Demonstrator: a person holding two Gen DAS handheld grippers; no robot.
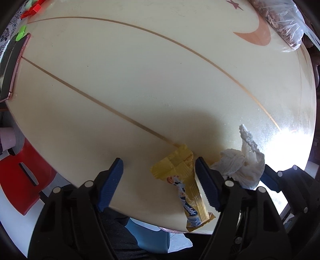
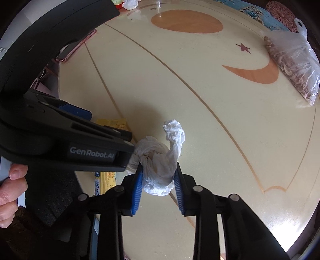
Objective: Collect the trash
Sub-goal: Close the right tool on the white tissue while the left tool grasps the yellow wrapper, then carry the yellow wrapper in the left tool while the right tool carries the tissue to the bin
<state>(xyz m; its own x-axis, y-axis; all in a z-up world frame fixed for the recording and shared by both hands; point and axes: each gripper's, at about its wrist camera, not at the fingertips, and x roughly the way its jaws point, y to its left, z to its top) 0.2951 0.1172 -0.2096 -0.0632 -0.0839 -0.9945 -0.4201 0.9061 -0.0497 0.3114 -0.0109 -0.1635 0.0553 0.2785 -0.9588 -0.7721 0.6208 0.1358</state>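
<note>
A cream tabletop (image 1: 140,80) with thin brown inlay lines, 1 orange crescent and 1 small star fills the left wrist view. On it lie 1 yellow snack wrapper (image 1: 184,180) near the front edge and, just to its right, 1 crumpled white tissue (image 1: 243,166). The left gripper (image 1: 159,184) has its 2 blue-padded fingers (image 1: 112,184) spread wide, and the wrapper lies between them, close against the right-hand finger; whether it touches is unclear. The wrapper's print is partly legible but too curled to read. At the left edge sits 1 phone (image 1: 14,66) in a pink-rimmed case, with 1 green clip beside it; at the far right, 1 clear plastic bag (image 1: 284,22) of brown pieces. Below the tabletop, 1 red stool (image 1: 20,180) shows.

In the right wrist view the same tabletop (image 2: 220,140) carries 1 orange oval, 1 crescent and 1 star. The right gripper (image 2: 159,189) has its 2 fingers (image 2: 137,192) drawn in narrow, pinching the tissue (image 2: 160,166), which bulges up between the pads. To the left, the left gripper's black body reads "GenRobot.AI", with a hand (image 2: 10,192) gripping its handle. The wrapper (image 2: 112,123) shows partly behind it, a barcode end visible below. The bag (image 2: 292,66) lies far right, the phone (image 2: 77,45) far left, and 1 more crumpled white wad (image 2: 130,4) sits at the far edge.
</note>
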